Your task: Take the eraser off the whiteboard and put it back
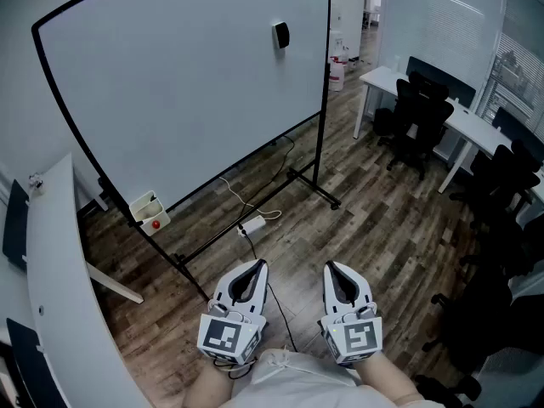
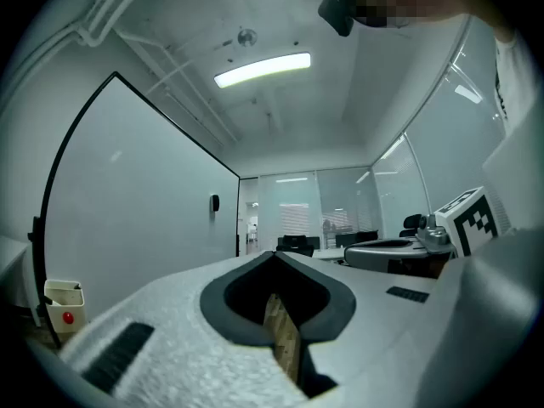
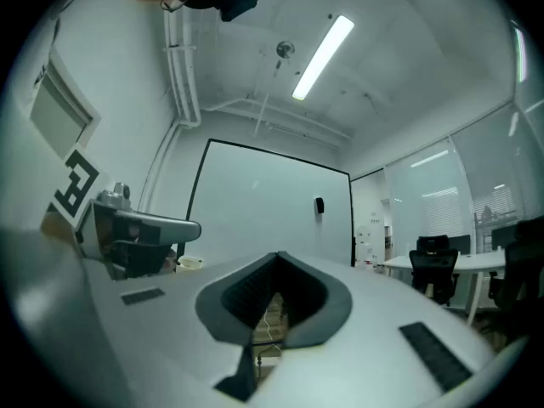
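A small black eraser sticks high on the right part of the big white whiteboard. It also shows as a dark spot in the left gripper view and in the right gripper view. Both grippers are held low and level near the person's body, well short of the board. The left gripper is shut with nothing in it. Beside it, the right gripper is shut too and holds nothing.
A small tray with a red item hangs low on the board's frame. A cable and a power strip lie on the wood floor by the stand's foot. White desks with black chairs stand at right, a curved white counter at left.
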`<state>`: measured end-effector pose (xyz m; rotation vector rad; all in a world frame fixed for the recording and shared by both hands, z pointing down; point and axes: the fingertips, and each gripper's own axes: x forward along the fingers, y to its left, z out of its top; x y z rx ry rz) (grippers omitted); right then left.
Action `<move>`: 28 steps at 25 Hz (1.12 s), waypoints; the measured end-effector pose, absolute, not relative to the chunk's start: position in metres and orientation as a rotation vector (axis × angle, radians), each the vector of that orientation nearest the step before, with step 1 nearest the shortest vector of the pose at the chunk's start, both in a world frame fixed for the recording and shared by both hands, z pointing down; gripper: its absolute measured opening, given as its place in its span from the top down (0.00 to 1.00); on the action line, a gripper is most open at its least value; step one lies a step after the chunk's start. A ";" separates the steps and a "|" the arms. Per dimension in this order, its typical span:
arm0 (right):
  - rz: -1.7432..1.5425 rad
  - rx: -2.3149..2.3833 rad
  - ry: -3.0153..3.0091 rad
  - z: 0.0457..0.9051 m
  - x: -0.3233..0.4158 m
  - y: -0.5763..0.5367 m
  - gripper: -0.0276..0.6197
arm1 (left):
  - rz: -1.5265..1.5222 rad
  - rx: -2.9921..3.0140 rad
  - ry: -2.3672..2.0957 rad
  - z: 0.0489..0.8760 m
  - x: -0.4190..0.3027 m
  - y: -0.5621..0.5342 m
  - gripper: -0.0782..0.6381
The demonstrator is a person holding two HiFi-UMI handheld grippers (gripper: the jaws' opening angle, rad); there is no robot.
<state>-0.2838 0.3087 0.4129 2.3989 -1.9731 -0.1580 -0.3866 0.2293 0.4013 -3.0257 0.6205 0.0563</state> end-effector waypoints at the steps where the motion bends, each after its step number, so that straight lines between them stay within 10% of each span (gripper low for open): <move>1: -0.155 2.398 -1.977 0.413 -0.285 0.307 0.92 | 0.054 -3.033 0.618 0.403 -0.388 0.228 0.87; 28: -0.027 2.425 -1.987 0.457 -0.242 0.236 0.92 | -0.032 -3.105 0.714 0.454 -0.363 0.145 0.87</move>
